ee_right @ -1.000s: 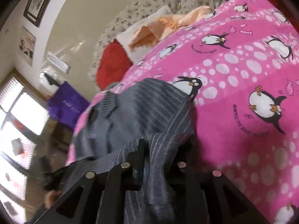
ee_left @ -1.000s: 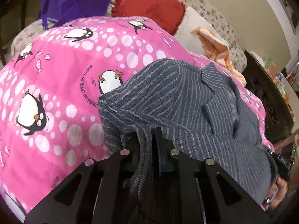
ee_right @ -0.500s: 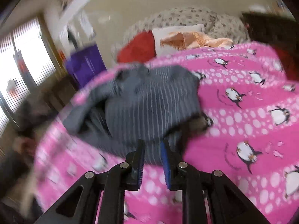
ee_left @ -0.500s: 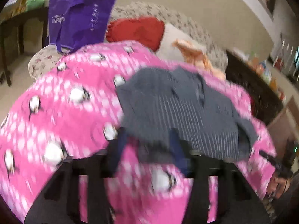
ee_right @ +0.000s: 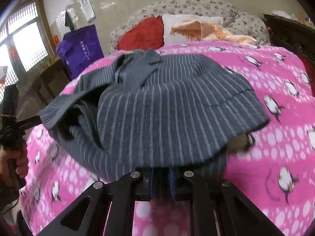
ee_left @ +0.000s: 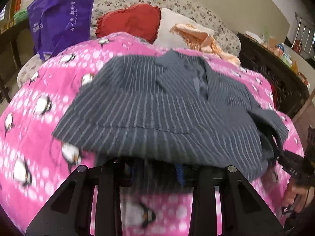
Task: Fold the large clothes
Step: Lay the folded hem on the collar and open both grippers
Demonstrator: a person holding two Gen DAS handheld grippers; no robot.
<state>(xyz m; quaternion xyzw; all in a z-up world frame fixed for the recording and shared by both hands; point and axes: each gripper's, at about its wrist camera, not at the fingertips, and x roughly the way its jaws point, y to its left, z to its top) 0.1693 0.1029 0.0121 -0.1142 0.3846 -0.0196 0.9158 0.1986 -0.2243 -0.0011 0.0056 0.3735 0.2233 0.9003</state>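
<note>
A grey pinstriped jacket (ee_left: 161, 106) lies folded on the pink penguin blanket (ee_left: 39, 90), collar at the far end. My left gripper (ee_left: 157, 174) sits at its near hem; the jaws stand apart with cloth draped over the tips, not pinched. In the right wrist view the jacket (ee_right: 167, 106) bulges in front of my right gripper (ee_right: 161, 182), whose blue-padded jaws are a narrow gap apart under the hem, with dark cloth showing between them. A loose sleeve (ee_right: 59, 108) hangs off its left side.
A red cushion (ee_left: 130, 21), a white pillow and an orange fringed cloth (ee_left: 204, 39) lie at the bed's head. A purple bag (ee_left: 61, 17) stands at the left. A dark wooden cabinet (ee_left: 275, 78) is at the right. The other hand shows at each view's edge.
Both grippers held the jacket's edge pinched a second ago. They have since pulled back toward me, the left jaws have opened wide, and the jacket now lies folded on the blanket.
</note>
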